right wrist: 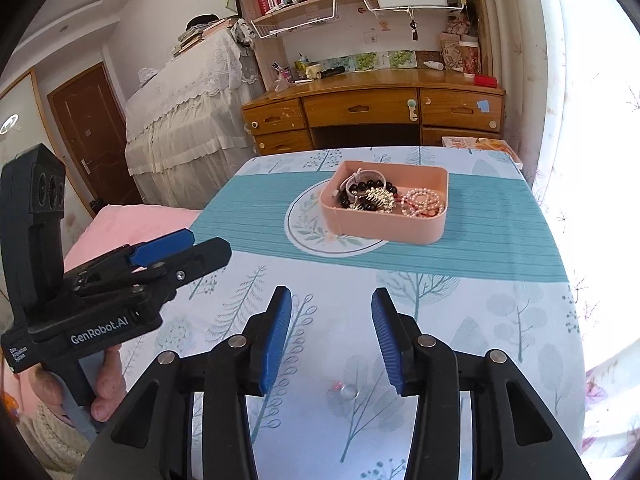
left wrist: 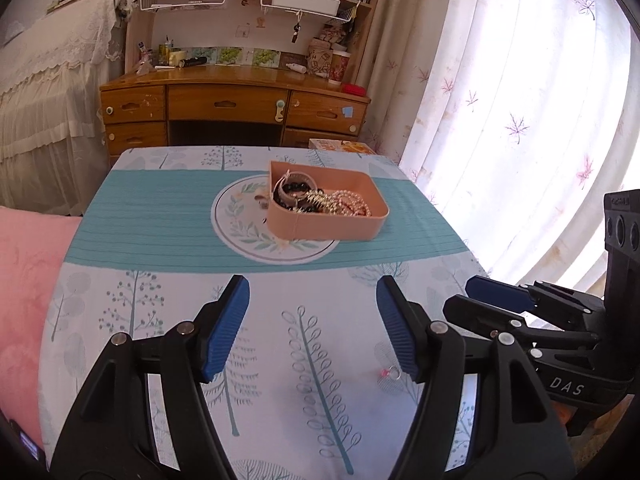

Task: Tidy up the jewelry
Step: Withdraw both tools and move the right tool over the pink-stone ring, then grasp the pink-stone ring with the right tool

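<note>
A pink open box (left wrist: 328, 229) (right wrist: 380, 233) stands mid-table on a round leaf print. It holds black beads (right wrist: 370, 186), a pearl string (right wrist: 424, 200) and a silvery comb-like piece (left wrist: 320, 200). A small ring with a pink stone (left wrist: 390, 373) (right wrist: 342, 390) lies on the tablecloth near the front. My left gripper (left wrist: 312, 292) (right wrist: 208, 244) hovers open over the cloth, the ring close by its right finger. My right gripper (right wrist: 331, 294) (left wrist: 464, 294) is open too, with nothing between its pads; the ring lies on the cloth below it.
A small brownish item (left wrist: 262, 200) lies beside the box's left wall. Beyond the table (left wrist: 160, 184) stands a wooden desk (left wrist: 232, 96) under bookshelves. A curtain (left wrist: 500, 100) hangs right, a pink cushion (left wrist: 28, 280) lies left. A hand (right wrist: 104, 384) holds the left gripper's handle.
</note>
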Tool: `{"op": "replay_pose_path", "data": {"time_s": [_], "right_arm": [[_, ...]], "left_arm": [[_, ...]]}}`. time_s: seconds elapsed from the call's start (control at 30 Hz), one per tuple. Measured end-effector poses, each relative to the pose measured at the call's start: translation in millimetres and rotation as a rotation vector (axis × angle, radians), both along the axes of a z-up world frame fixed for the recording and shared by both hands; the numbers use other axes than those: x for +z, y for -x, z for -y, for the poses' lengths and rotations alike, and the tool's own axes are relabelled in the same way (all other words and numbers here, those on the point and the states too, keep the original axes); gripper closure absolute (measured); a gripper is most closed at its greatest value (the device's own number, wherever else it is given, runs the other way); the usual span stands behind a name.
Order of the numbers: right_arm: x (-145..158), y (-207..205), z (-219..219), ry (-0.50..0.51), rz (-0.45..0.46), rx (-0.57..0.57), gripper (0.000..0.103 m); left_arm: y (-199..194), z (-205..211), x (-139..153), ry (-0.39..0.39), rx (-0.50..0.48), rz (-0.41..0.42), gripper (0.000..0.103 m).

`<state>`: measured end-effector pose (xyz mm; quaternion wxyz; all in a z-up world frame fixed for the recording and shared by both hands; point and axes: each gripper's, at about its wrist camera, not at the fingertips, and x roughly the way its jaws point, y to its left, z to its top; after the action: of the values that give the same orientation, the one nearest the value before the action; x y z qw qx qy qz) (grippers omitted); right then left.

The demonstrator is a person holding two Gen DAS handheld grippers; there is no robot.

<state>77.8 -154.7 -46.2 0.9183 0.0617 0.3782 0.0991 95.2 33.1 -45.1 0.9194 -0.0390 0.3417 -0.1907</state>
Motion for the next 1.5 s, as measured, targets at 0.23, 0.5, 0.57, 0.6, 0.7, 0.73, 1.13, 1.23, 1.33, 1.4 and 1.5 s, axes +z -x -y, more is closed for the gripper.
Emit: {"op": "replay_pose_path", "data": {"time_s": [0.23,0.5,0.57,0.6,0.7,0.73,1.13,1.23,1.33,1.4,1.5], "right_arm": [[-25.6,20.6,-9.7,-0.004,-0.029,-0.030,0.057],[-83.0,21.5,-0.8,-0.023,-0.148,-0.112,0.056],[-95.7,19.9,2.4,-0.034,-0.176,-0.124,0.056],[-101.4,19.9,3.1,-0.037,-0.190,-0.131,0.056],[-116.7,16.5,3.9,-0.040,-0.227,-0.142,0.056],[-120.6,14.1,3.5,-0.042,-0.234,-0.140,0.056],[-131.8,-3.8,-16.4,0.014,-0.245,-0.111,0.056],[-131.8,-2.4,-22.1,0.026,-0.234,-0.091,0.056],[-132.0,-3.4,-26.7,0.038,-0.224,-0.072,0.056],[-132.2,-6.3,-29.3,0.049,-0.217,-0.069,0.056],[-132.7,-8.6,-31.1,0.057,-0.209,-0.064,0.056]], "left_arm": [[7.9,-8.9,-48.2,-0.045,0.043,-0.078,0.039],[9.3,-12.2,-89.4,-0.076,0.041,-0.154,0.039],[6.0,-12.4,-93.6,-0.080,0.039,-0.157,0.039],[6.0,-13.6,-95.5,-0.079,0.041,-0.158,0.039],[3.7,-19.5,-99.8,-0.062,0.045,-0.167,0.039],[2.0,-21.3,-101.0,-0.056,0.047,-0.172,0.039],[-6.9,-26.3,-110.8,-0.032,0.044,-0.207,0.039],[-8.5,-25.1,-113.4,-0.027,0.036,-0.217,0.039],[-8.4,-23.9,-115.4,-0.028,0.031,-0.219,0.039],[-8.2,-23.5,-115.8,-0.027,0.029,-0.218,0.039],[-9.1,-24.2,-116.4,-0.023,0.028,-0.221,0.039]]}}
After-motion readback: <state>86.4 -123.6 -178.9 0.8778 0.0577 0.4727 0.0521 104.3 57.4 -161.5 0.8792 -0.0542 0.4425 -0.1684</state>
